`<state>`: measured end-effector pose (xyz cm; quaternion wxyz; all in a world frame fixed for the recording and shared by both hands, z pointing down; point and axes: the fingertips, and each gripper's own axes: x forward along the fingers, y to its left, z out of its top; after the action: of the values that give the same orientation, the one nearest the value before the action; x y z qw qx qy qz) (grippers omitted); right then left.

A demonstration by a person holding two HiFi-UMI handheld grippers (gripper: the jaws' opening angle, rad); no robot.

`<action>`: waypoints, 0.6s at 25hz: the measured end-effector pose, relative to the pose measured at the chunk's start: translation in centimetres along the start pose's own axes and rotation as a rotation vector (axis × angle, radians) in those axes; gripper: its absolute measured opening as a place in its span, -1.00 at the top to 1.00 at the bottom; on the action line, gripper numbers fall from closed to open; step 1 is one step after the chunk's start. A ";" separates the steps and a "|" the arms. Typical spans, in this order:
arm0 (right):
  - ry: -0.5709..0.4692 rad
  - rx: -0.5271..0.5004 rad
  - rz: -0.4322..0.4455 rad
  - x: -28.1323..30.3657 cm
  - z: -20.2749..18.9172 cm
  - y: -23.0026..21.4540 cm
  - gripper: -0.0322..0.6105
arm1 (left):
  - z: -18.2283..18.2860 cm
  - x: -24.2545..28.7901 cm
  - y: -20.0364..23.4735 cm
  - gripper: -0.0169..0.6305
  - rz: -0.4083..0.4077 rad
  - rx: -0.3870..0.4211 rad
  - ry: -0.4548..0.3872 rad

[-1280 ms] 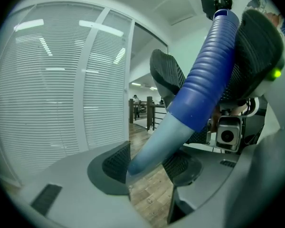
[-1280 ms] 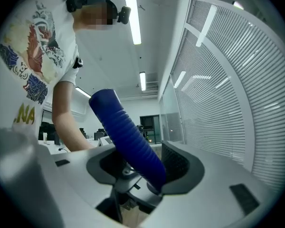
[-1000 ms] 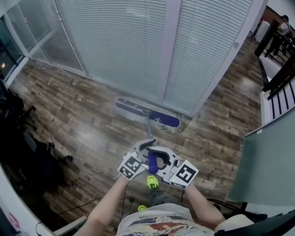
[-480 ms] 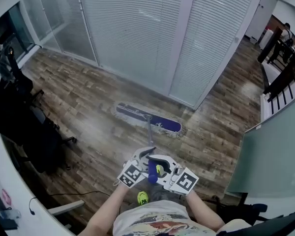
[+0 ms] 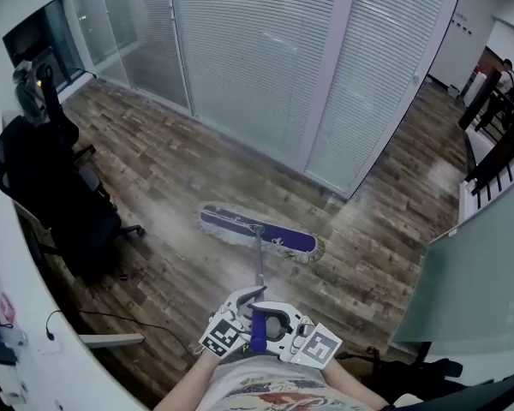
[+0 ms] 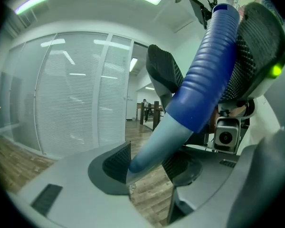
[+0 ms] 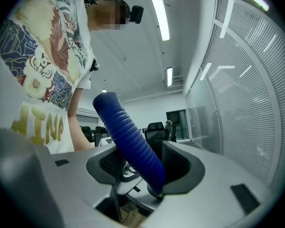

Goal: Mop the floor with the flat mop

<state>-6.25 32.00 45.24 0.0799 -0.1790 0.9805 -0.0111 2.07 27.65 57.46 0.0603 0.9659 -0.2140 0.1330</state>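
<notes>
The flat mop's blue head (image 5: 257, 233) with its white fringe lies flat on the wood floor, away from the blind-covered wall. Its thin pole (image 5: 259, 268) rises toward me and ends in a ribbed blue grip (image 5: 256, 334). Both grippers hold that grip at the bottom of the head view. My left gripper (image 5: 242, 312) is shut on the handle where the blue grip (image 6: 204, 84) meets the pale pole (image 6: 149, 151). My right gripper (image 5: 278, 325) is shut on the ribbed grip (image 7: 130, 141) just above it, facing my shirt.
Black office chairs (image 5: 56, 191) and a white desk (image 5: 8, 315) stand at the left, with a cable (image 5: 128, 319) on the floor. Glass walls with blinds (image 5: 265, 67) close the back. A frosted panel (image 5: 471, 289) stands at the right, with dark furniture (image 5: 501, 118) beyond.
The mop head has been drawn back from the foot of the blind wall onto open floor. Both grippers with the handle have moved back, and more of the left side shows.
</notes>
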 end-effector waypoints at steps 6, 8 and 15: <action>0.000 0.032 0.030 -4.2 0.8 2.4 0.22 | 0.5 0.9 -4.3 0.42 0.037 -0.001 0.018; -0.014 0.033 0.027 -5.4 1.0 2.3 0.22 | 0.5 1.7 -5.1 0.42 0.039 0.008 0.028; -0.038 0.045 0.023 -5.7 0.4 1.2 0.22 | -0.3 2.9 -4.6 0.42 0.015 0.040 0.040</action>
<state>-1.32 35.19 45.71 0.1028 -0.1659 0.9803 -0.0286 6.49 30.69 58.31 0.0443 0.9625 -0.2172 0.1567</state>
